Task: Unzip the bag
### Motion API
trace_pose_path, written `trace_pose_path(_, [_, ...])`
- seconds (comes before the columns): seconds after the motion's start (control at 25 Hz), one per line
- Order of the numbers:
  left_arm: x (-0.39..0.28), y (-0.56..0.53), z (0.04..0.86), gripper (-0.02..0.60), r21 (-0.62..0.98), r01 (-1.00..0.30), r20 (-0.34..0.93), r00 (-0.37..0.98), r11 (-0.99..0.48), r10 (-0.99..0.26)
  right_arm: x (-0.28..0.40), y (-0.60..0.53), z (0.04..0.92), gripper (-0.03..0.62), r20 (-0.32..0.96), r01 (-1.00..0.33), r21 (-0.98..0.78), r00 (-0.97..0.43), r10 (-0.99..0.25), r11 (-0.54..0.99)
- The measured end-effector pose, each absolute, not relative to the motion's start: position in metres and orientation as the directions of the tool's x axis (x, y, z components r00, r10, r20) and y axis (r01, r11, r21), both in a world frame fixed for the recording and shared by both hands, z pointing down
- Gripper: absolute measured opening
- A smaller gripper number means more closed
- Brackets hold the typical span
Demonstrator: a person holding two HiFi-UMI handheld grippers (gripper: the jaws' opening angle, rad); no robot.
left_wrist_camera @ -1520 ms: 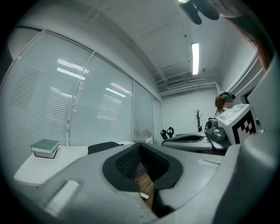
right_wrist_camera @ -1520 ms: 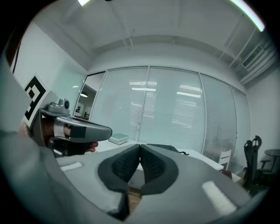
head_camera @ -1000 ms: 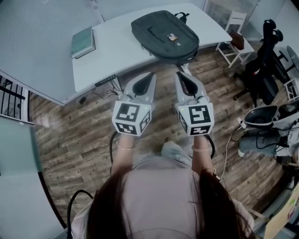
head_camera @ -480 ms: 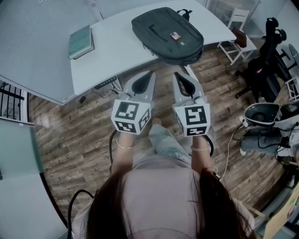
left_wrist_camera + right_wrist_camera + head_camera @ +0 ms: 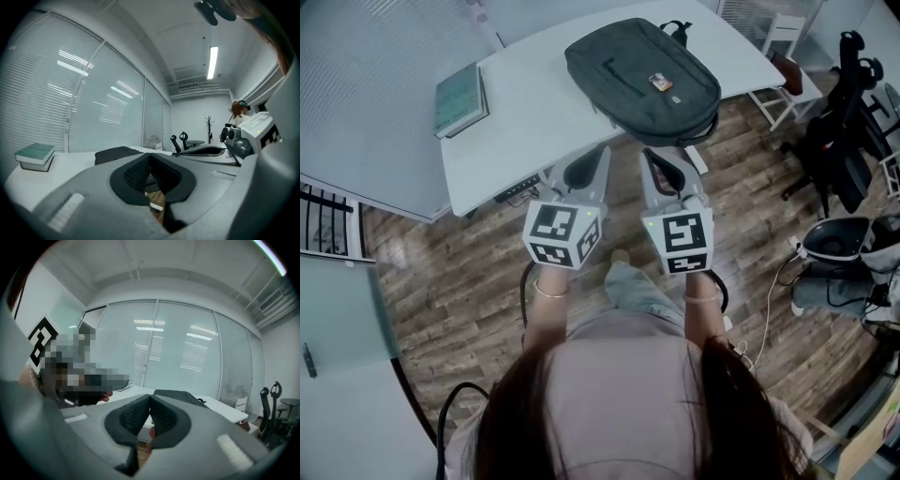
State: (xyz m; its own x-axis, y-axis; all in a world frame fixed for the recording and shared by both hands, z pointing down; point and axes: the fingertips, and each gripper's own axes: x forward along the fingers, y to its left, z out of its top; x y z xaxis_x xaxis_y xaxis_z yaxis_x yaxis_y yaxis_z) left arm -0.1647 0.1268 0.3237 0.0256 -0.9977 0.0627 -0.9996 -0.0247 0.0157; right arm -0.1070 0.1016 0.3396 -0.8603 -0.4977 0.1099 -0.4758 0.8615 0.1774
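Observation:
A dark grey backpack (image 5: 642,80) lies flat on the white desk (image 5: 534,112), near its right front edge, with a small tag on top. In the left gripper view the backpack (image 5: 117,154) shows low and far behind the jaws; in the right gripper view the backpack (image 5: 180,397) sits just beyond them. My left gripper (image 5: 602,150) and right gripper (image 5: 649,152) are held side by side over the floor, just short of the desk edge. Both are shut with nothing between the jaws.
A green book (image 5: 457,98) lies on the desk's left part. White chair (image 5: 787,47) and black office chairs (image 5: 834,122) stand at the right. Cables and a white bin (image 5: 830,239) are on the wooden floor to the right.
The person has stepped closer to the desk. Both grippers have moved forward toward the desk edge, still shut and side by side.

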Motion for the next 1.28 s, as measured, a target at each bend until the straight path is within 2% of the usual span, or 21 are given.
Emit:
trace_pose_path(0.6, [-0.241, 0.047, 0.344, 0.011, 0.042, -0.997, 0.093, 0.070, -0.067, -0.993, -0.187, 0.032, 0.371, 0.003, 0.189, -0.476, 0.153, -0.846, -0.498, 0.866])
trace_pose_path(1.28, [-0.278, -0.020, 0.381, 0.012, 0.058, -0.979, 0.163, 0.204, -0.197, -0.965, -0.224, -0.006, 0.416, 0.025, 0.291, -0.544, 0.107, -0.783, -0.550, 0.832])
